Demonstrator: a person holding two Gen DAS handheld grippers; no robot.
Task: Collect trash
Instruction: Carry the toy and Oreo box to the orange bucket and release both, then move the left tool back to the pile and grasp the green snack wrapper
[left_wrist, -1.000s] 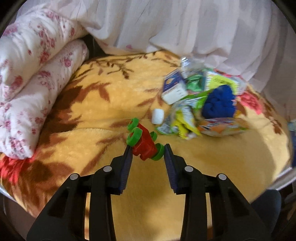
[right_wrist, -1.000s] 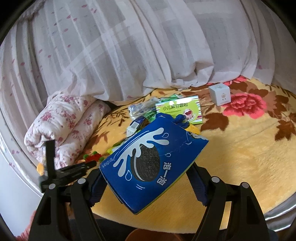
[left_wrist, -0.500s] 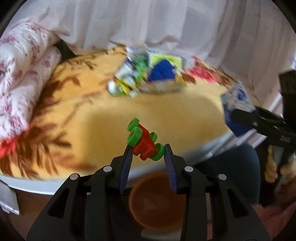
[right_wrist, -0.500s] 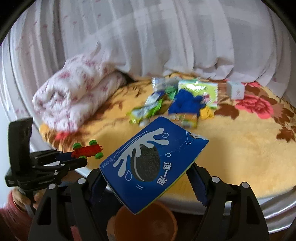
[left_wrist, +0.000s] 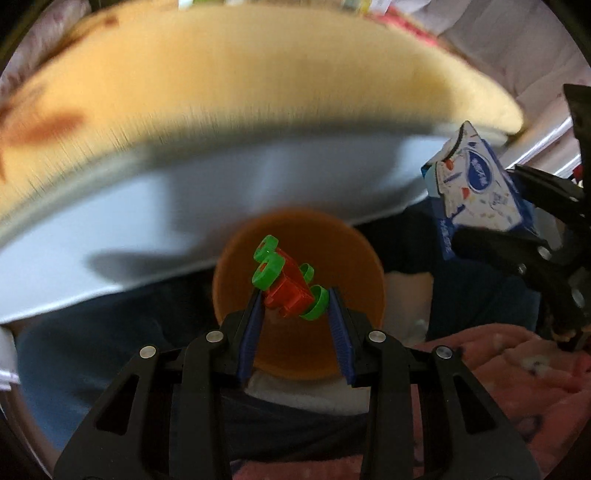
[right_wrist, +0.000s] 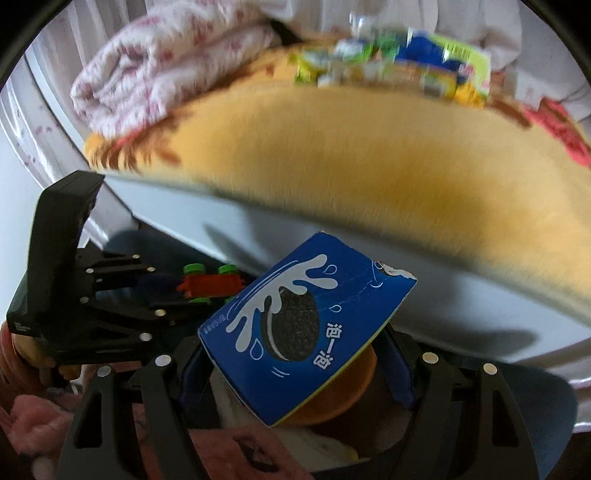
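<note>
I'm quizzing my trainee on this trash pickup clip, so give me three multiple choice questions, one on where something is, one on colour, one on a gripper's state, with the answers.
1. Where is the orange bin?
A. On the bed
B. On the floor below the bed edge
C. On the folded quilt

2. What colour are the wheels of the toy car?
A. Green
B. Black
C. Yellow

3. What is the right gripper doing?
A. Open, holding nothing
B. Shut on the toy car
C. Shut on the blue cookie box

Answers: 1 B, the bin sits beneath the yellow blanket; 2 A, green wheels on a red body; 3 C, the box sits between its fingers.
</note>
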